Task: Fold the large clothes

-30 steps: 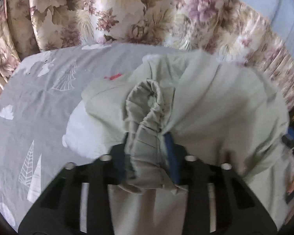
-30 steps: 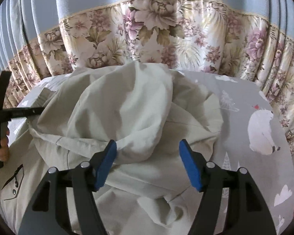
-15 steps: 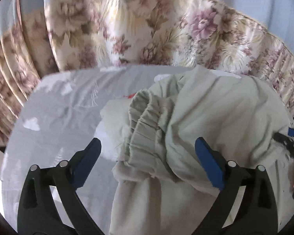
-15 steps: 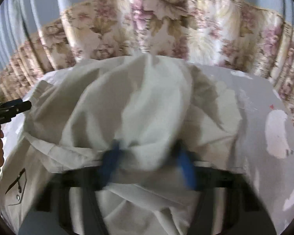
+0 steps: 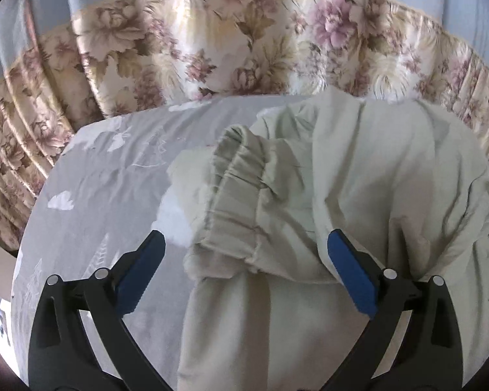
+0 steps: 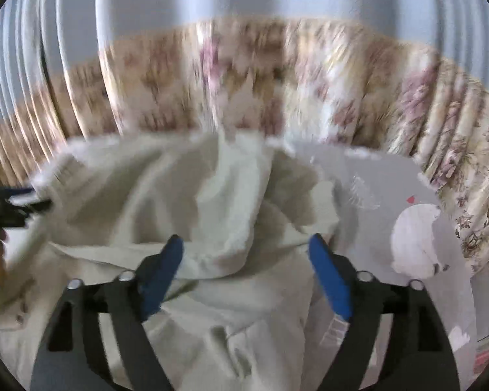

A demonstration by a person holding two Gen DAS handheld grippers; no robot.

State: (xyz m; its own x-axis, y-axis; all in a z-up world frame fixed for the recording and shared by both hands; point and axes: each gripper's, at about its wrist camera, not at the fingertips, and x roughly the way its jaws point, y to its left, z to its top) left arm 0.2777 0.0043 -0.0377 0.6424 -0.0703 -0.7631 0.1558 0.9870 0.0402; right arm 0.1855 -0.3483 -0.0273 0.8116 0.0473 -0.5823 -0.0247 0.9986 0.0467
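Pale green cotton jacket heaped on the grey printed bedsheet, ahead of both tongs

Left gripper and right gripper gape, released; the elastic cuff between the left fingers could spring the fold loose

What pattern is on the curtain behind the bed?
Pink and tan flowers on cream curtain; clearest in the left wrist view.

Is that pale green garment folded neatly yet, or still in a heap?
Still a heap: the garment lies bunched and creased on the grey sheet, its elastic cuff rumpled on top.
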